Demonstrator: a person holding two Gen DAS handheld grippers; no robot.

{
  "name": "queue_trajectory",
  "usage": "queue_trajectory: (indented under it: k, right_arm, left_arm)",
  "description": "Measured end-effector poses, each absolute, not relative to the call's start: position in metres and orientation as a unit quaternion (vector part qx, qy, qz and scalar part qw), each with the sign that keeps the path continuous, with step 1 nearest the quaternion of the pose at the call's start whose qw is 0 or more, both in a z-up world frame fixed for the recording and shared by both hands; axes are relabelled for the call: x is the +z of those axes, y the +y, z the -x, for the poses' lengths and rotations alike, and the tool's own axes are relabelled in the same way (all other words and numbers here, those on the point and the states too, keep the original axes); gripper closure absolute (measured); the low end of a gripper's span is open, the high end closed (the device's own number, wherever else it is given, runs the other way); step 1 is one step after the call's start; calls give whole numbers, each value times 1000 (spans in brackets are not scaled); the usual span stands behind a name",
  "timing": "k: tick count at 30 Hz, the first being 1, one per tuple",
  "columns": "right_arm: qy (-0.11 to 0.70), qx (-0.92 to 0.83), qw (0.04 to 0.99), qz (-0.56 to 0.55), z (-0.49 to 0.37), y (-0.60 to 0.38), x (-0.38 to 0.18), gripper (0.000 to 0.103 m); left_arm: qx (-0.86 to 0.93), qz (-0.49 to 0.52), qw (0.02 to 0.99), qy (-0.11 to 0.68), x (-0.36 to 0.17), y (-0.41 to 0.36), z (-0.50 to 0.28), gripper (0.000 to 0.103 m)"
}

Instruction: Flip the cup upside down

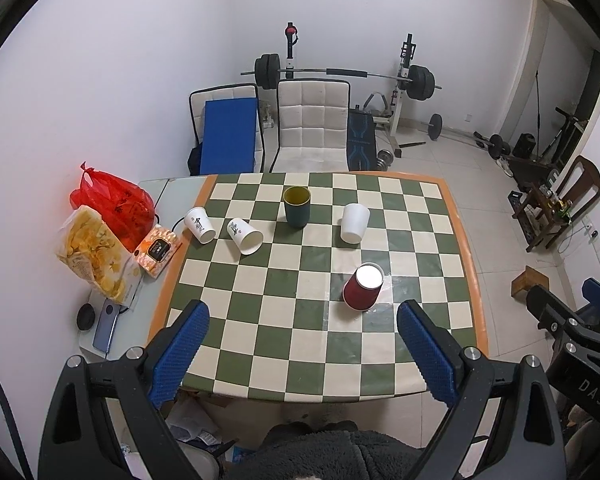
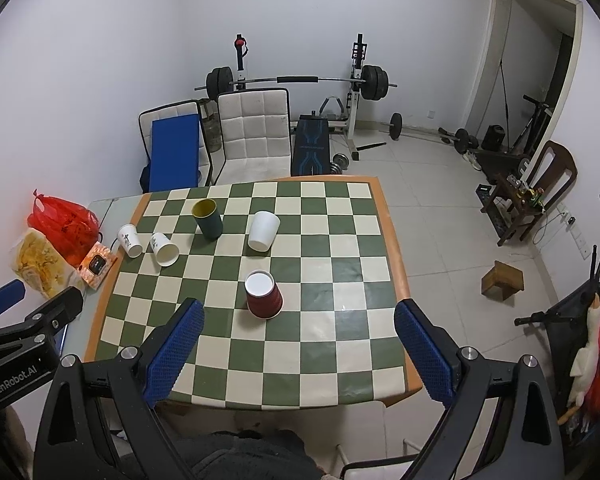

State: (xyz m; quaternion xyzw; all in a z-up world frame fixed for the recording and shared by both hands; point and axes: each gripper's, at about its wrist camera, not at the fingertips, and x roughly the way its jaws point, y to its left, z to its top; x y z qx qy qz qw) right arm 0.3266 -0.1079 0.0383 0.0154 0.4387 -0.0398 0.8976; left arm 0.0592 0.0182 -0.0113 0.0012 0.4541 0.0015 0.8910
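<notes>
A dark green cup (image 1: 297,207) (image 2: 208,219) stands upright, mouth up, at the far side of the checkered table (image 1: 316,364) (image 2: 300,360). A plain white cup (image 1: 354,223) (image 2: 263,231), a red cup (image 1: 362,287) (image 2: 263,294) and two printed white paper cups (image 1: 199,225) (image 1: 245,236) stand upside down around it. My left gripper (image 1: 302,322) is open and empty, high above the table's near edge. My right gripper (image 2: 298,322) is open and empty, also held back near the edge.
A red plastic bag (image 1: 112,204), a snack bag (image 1: 94,256), an orange tissue pack (image 1: 158,250) and a phone (image 1: 106,330) lie on the grey side table at the left. Chairs (image 1: 312,124) and a barbell rack (image 1: 340,76) stand behind the table.
</notes>
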Motion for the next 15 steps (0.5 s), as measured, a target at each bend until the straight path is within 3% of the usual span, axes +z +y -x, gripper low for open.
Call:
queue_trajectory:
  k: [15]
  right_arm:
    - [442, -36, 896, -16, -324, -103, 39, 5]
  left_arm:
    - [5, -1, 891, 455, -11, 21, -56, 7]
